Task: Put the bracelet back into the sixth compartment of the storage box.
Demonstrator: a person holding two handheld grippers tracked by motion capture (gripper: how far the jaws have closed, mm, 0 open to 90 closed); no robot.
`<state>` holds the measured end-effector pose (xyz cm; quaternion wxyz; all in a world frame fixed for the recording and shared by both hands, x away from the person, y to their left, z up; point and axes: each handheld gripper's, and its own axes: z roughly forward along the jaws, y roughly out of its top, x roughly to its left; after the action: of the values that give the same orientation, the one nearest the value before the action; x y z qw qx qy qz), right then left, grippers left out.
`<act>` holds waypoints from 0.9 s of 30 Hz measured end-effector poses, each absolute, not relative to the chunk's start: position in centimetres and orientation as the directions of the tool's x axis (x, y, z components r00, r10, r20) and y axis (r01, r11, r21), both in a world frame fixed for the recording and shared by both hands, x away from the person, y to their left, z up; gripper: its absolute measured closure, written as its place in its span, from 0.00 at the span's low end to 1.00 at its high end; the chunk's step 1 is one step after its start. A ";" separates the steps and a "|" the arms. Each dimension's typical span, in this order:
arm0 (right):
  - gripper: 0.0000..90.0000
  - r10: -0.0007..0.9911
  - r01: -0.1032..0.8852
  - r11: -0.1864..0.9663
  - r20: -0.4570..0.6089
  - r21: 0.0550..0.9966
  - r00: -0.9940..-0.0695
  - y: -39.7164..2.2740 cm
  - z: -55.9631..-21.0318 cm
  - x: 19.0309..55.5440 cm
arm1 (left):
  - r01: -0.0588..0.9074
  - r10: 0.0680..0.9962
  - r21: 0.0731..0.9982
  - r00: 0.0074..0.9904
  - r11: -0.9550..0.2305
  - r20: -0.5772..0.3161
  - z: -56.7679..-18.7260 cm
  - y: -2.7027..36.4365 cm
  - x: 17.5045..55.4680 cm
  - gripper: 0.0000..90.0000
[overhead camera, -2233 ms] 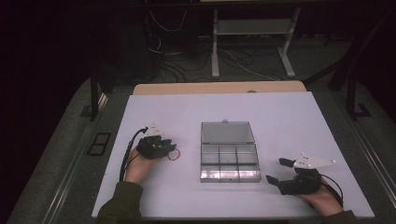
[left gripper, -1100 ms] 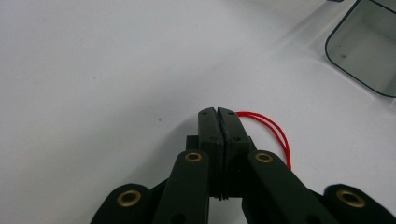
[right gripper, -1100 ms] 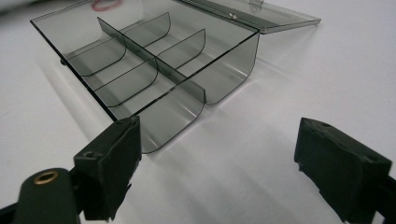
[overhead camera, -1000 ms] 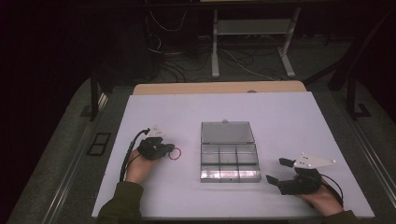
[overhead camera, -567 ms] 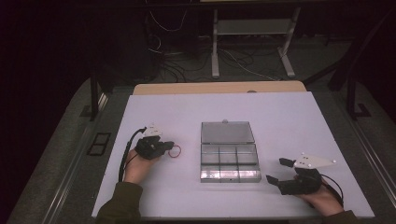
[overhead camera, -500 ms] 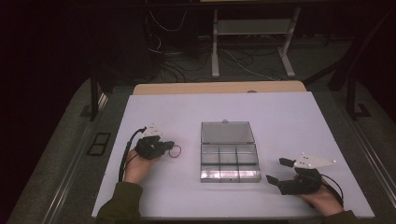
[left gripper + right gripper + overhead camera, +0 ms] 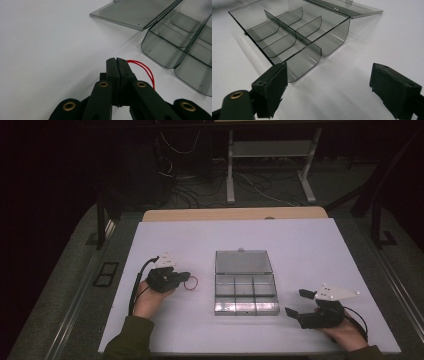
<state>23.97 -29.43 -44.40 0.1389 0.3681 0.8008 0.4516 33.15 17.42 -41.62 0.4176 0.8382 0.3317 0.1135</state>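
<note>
The left gripper [image 7: 181,279] sits over the white table [image 7: 310,245], to the left of a clear plastic box [image 7: 246,293], with its jaws clenched on a red rubber band [image 7: 190,282]. In the left gripper view the two black jaws [image 7: 116,65] meet flat against each other, and the band [image 7: 145,70] loops out from their tips on the box side — two thin red strands curving back alongside the jaw. The loop hangs just short of the box, not touching it. The box [image 7: 180,47] lies open, its lid [image 7: 243,261] folded flat onto the table on the far side, and its dividers mark out six compartments, all bare in the right gripper view. The right gripper [image 7: 296,303] rests in the person's hand near the table's front edge, just right of the box's near corner, its jaws spread wide with nothing between them — only table surface shows in the gap [image 7: 327,95], and the box [image 7: 294,35] is close ahead.
</note>
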 end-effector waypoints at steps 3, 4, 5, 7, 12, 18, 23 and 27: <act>0.16 0.713 0.459 0.324 0.105 0.827 -0.693 -29.4 -44.4 24.0 | 0.449 0.640 0.783 0.763 -0.430 -0.086 -41.3 17.0 32.9 0.98; 0.16 0.713 0.461 0.323 0.108 0.827 -0.692 -29.4 -44.4 24.0 | 0.446 0.636 0.783 0.767 -0.432 -0.086 -41.2 16.9 32.9 0.98; 0.16 0.714 0.461 0.321 0.108 0.827 -0.692 -29.5 -44.4 24.0 | 0.445 0.633 0.785 0.769 -0.432 -0.088 -41.1 16.7 32.8 0.98; 0.16 0.714 0.459 0.322 0.106 0.828 -0.692 -29.5 -44.4 24.0 | 0.437 0.625 0.788 0.776 -0.434 -0.086 -41.0 16.4 32.6 0.98; 0.16 0.713 0.461 0.323 0.108 0.826 -0.693 -29.4 -44.4 24.0 | 0.417 0.604 0.796 0.792 -0.439 -0.082 -40.6 15.8 32.2 0.98; 0.16 0.713 0.461 0.324 0.107 0.826 -0.693 -29.4 -44.4 24.0 | 0.404 0.579 0.809 0.809 -0.427 -0.098 -40.2 15.0 31.9 0.98; 0.16 0.712 0.460 0.324 0.107 0.827 -0.693 -29.4 -44.4 24.0 | 0.393 0.562 0.813 0.821 -0.429 -0.100 -40.0 14.2 31.7 0.98; 0.16 0.713 0.462 0.323 0.109 0.826 -0.693 -29.4 -44.4 24.0 | 0.381 0.545 0.817 0.832 -0.433 -0.100 -39.8 13.7 31.5 0.98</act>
<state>24.02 -29.43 -44.45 0.1387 0.3666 0.8015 0.4517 31.53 13.66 -39.81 0.4559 0.8416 0.2753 0.0898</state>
